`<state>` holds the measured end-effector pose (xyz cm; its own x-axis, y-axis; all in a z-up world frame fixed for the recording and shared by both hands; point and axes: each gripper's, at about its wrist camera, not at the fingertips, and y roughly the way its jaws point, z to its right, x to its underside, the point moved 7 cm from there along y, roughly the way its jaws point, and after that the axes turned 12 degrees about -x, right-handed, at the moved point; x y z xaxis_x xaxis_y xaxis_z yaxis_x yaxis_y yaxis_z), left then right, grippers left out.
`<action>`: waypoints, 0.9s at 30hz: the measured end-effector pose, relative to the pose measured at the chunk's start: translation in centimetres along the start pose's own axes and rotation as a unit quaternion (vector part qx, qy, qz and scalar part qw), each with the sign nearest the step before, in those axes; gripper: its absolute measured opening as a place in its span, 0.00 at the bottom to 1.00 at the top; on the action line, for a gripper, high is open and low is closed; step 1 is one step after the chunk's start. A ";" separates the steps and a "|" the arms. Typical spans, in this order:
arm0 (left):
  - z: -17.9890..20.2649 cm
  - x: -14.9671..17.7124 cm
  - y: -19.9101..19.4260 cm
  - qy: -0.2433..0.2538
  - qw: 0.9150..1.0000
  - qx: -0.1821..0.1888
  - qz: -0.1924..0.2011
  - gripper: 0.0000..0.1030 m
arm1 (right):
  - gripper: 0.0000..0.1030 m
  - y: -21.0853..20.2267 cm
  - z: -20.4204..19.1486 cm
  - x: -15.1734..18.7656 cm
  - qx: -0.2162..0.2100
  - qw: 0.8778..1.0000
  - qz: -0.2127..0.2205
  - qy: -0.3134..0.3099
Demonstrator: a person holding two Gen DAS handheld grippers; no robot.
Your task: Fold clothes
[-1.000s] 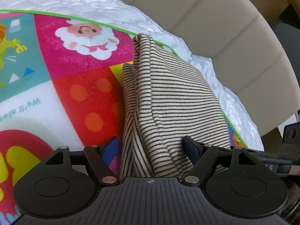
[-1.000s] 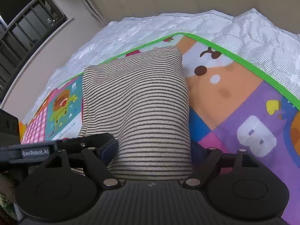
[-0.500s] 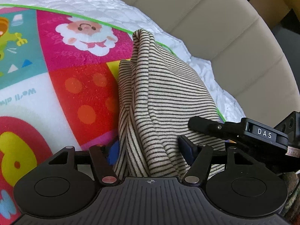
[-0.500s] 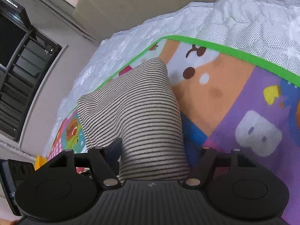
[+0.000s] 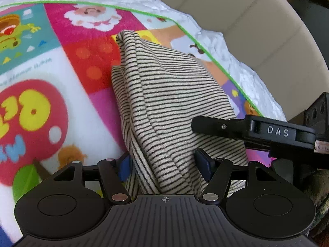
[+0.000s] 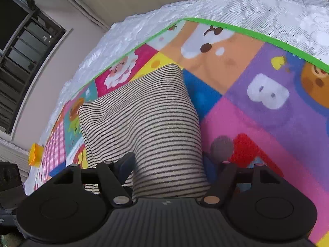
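Garment: striped knit top [image 5: 172, 107], soft, light, limp.
Hold: left hand-held gripper [image 5: 164, 162] and right hand-held gripper [image 6: 168, 164] each clenched on its near edge.

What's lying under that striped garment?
The striped garment lies on a colourful cartoon play mat, spread over a white quilted cover. The mat pictures directly under the garment are covered.

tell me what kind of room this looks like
Most likely a bedroom at home. A white quilted mattress cover lies under a colourful children's cartoon mat, with a padded beige headboard behind it. The striped garment is being folded on the bed.
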<state>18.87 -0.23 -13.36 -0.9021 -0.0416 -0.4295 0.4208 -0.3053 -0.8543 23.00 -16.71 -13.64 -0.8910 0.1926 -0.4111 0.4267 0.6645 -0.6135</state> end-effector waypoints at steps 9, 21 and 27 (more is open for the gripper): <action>-1.7 -3.0 -3.1 -0.035 0.995 -0.011 0.089 0.72 | 0.72 -2.6 -0.3 -1.9 -0.009 0.999 0.049 0.000; -1.5 -8.4 -1.2 -0.025 0.987 0.048 0.149 0.47 | 0.73 -2.5 0.9 -3.6 0.033 0.997 0.074 -0.017; -4.1 -8.8 1.3 -0.017 0.989 -0.021 0.144 0.46 | 0.85 -0.6 0.5 -3.0 0.071 0.993 0.051 -0.076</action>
<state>27.72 3.64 -11.88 -0.7460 -0.1541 -0.6479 0.6645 -0.2355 -0.7092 25.48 -18.02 -12.41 -0.8130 0.1352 -0.5663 0.5407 0.5361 -0.6483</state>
